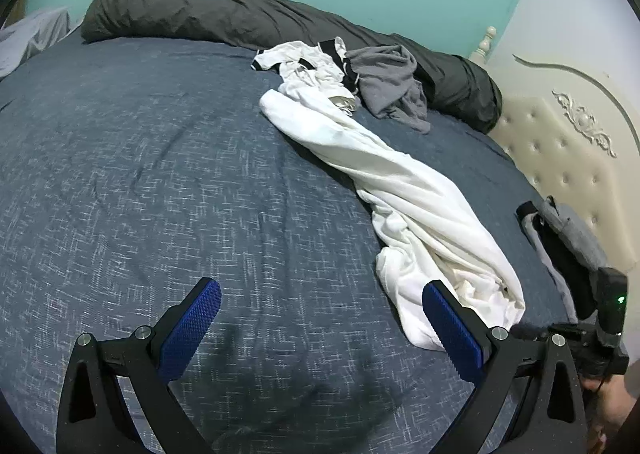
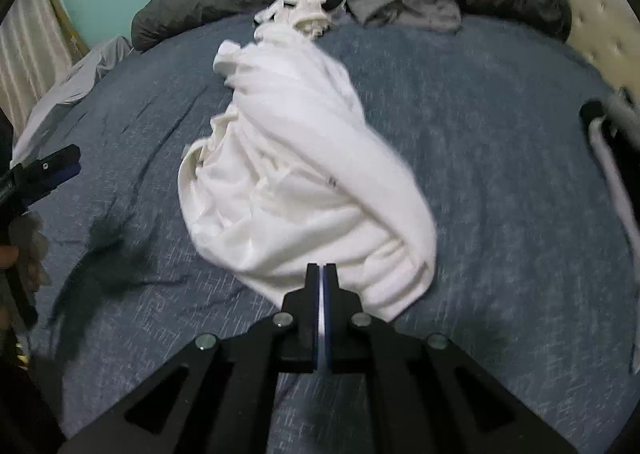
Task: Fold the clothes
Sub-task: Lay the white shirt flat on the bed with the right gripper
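A crumpled white garment (image 1: 420, 213) (image 2: 304, 173) lies stretched out on the blue bed cover (image 1: 160, 173). My right gripper (image 2: 322, 266) is shut on the garment's near edge, and a sliver of white cloth shows between its blue pads. My left gripper (image 1: 322, 290) hovers open over bare cover just left of that same end, with nothing between its fingers. It shows at the left edge of the right wrist view as well (image 2: 60, 165). The right tool's black body (image 1: 608, 306) is at the far right of the left wrist view.
At the far side lie a white garment with black trim (image 1: 308, 61) and a grey garment (image 1: 392, 85), against a rolled dark duvet (image 1: 200, 13). A grey and black garment (image 1: 560, 238) sits by the cream tufted headboard (image 1: 560, 133). A pale cloth (image 2: 80, 77) hangs at the bed's left edge.
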`<state>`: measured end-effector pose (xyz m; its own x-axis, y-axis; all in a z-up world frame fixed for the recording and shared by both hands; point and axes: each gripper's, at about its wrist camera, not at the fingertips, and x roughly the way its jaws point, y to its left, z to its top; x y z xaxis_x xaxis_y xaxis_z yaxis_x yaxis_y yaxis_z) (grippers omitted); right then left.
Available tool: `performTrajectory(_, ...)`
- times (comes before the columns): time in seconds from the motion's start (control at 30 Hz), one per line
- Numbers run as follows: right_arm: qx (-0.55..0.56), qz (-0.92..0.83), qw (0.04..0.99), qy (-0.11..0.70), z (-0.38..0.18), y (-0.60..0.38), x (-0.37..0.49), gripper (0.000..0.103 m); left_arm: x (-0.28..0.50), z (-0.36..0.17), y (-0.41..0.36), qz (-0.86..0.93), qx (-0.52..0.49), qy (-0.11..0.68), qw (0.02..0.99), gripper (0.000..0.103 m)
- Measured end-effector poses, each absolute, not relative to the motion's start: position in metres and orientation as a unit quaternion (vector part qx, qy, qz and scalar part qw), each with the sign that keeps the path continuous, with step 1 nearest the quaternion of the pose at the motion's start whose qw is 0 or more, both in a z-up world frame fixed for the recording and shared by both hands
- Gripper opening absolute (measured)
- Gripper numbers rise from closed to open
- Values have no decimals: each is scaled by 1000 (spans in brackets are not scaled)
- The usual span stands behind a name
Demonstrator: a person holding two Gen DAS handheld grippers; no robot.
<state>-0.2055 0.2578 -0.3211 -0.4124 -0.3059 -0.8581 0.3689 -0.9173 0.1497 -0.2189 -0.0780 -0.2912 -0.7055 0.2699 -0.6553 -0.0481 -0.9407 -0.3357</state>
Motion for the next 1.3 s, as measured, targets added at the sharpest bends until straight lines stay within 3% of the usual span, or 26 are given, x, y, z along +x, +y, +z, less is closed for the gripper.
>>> performTrajectory(0.03,514,-834,198,39,-325,255,-205,8,-219,-291,-77,911,-374,-146,88,103)
performTrajectory(0.1,524,-829,186,65,-335,246,-203,38,-220,-292,-76,911,-376,-146,88,103)
performTrajectory(0.17,526,-827,181,78,-345,240,-203,43,-220,-293,-75,910,-377,-145,88,103)
performTrajectory(0.33,532,-825,174,76,-361,237,-212,41,-221,-296,-74,911,-379,-140,86,103)
performTrajectory(0.4,529,-826,175,90,-361,235,-213,23,-224,-297,-73,911,-379,-136,85,103)
performTrajectory(0.5,514,-832,187,88,-350,237,-211,11,-226,-300,-67,912,-380,-125,89,103)
performTrajectory(0.87,494,-837,233,-6,-326,271,-186,10,-244,-315,-21,910,-391,-69,121,103)
performTrajectory(1.3,491,-828,270,-10,-328,267,-189,10,-267,-337,1,906,-407,-37,113,102)
